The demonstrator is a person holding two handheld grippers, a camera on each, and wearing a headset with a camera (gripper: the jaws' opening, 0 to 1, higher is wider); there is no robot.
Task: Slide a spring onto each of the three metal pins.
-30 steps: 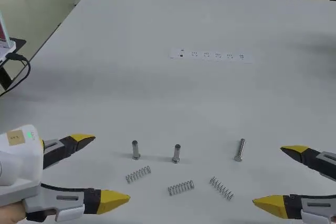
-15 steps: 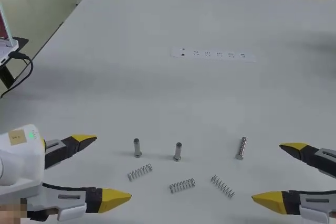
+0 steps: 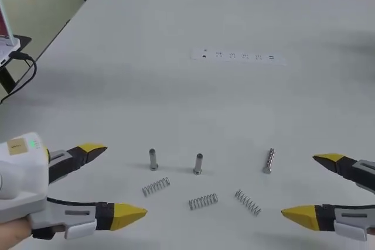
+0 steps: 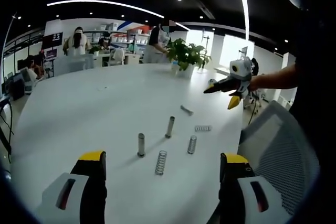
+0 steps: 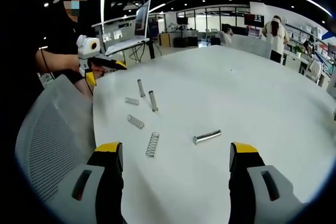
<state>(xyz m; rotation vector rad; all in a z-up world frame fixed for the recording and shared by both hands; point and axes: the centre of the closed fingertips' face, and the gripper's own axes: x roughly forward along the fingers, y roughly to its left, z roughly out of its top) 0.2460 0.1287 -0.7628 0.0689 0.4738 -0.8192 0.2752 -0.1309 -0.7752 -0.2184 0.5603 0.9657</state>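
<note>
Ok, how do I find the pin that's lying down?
On the white table, look at the row of three metal pins. It's the end pin nearest the right gripper. The left pin and middle pin stand upright; this one lies flat.

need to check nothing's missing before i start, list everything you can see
table: 1, white, under everything
pins: 3, silver, in a row near the front; two upright, the right one lying
springs: 3, silver, lying loose in front of the pins
power strip: 1, white, mid table
cable: 1, black, off the table's left edge
chair: 1, grey mesh, at the table's near edge
plant: 1, green, past the table's far end
left gripper: 1, white and grey, yellow fingers open, left of the pins
right gripper: 1, same colours, open, right of the pins
</note>
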